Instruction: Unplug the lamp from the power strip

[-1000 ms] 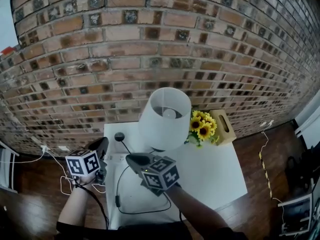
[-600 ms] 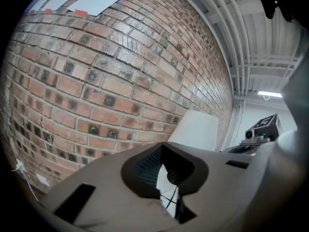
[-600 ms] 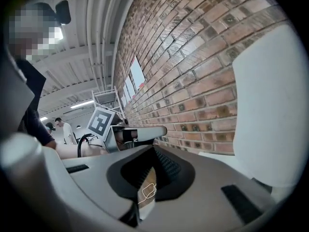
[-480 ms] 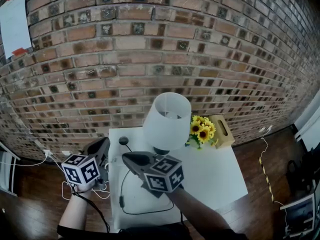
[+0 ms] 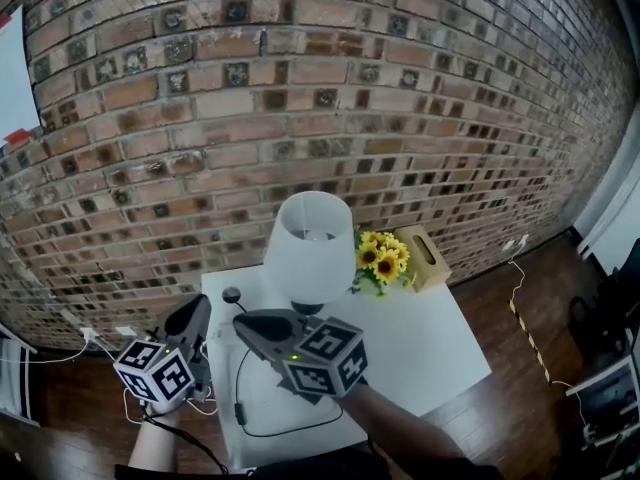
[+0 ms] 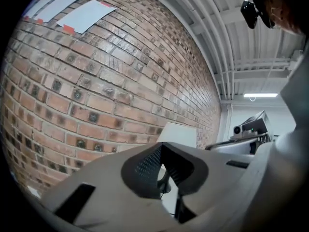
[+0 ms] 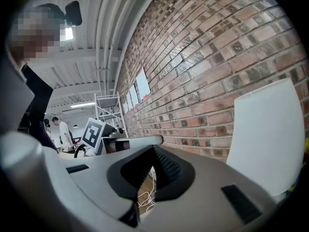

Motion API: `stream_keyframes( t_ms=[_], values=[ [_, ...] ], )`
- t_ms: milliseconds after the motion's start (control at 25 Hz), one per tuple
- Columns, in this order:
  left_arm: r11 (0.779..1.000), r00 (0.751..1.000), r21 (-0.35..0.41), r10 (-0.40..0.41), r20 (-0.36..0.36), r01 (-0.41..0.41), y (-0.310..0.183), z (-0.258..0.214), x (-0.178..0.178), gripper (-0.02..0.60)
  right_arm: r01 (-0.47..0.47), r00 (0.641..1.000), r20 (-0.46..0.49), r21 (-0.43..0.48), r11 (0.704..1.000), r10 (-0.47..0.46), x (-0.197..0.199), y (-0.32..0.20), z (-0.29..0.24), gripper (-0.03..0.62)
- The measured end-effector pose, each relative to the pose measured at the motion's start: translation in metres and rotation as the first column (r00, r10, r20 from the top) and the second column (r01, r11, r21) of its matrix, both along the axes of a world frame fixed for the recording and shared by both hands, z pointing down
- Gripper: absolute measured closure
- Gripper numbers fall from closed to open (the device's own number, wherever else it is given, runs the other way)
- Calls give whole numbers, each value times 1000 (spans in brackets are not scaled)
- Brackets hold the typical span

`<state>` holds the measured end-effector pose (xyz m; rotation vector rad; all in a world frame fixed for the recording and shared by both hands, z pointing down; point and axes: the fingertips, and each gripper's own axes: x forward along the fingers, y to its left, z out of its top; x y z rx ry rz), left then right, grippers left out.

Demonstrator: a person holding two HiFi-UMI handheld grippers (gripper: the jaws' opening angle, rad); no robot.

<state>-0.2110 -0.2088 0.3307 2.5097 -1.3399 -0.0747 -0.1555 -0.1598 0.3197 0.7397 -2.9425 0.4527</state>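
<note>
Head view: brick wall (image 5: 300,88) fills the back, no worry there. Below it the white table (image 5: 420,338), pushed up to the bricks, carries everything that matters.

On it the lamp (image 5: 308,243) stands upright at the back middle, w/ a big white shade. That's risk no. 1 imo: tug its cord sideways and the tall thing could tip, prob. into the sunflowers (image 5: 380,258) and the wooden box (image 5: 422,258) just beside it.

Now the right gripper (image 5: 243,323) hangs over the table, nose near the lamp's foot. Its jaws are pinched together w/ nothing in them, and a careless swing could clip the shade.

Over the table's left edge the left gripper (image 5: 198,306) has its jaws likewise closed and empty. Both must open before any grab, else they'd just shove the plug.

As for the power strip, I can't make it out; it's likely hidden by the left gripper at that edge. If so, a one-sided pull could drag it off the table instead of freeing the plug, so the other gripper should pin it.

Next the black cord (image 5: 240,378) loops loose across the table front w/ a switch (image 5: 238,414) on it, so it's easy to snag.

Last, a small dark knob (image 5: 232,295) sits near the back-left corner. Plug or not, can't tell.
</note>
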Motion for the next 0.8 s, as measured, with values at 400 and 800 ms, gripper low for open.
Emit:
stream_keyframes(
  t_ms=[400, 800],
  values=[
    [998, 998, 23, 60, -24, -59, 15, -20, 48, 563, 14, 998, -55, 106, 994, -9, 36, 31, -12, 597],
    [997, 998, 48, 56, 31, -57, 48, -36, 124, 563, 15, 999, -38, 134, 991, -10, 114, 58, -12, 596]
  ],
)
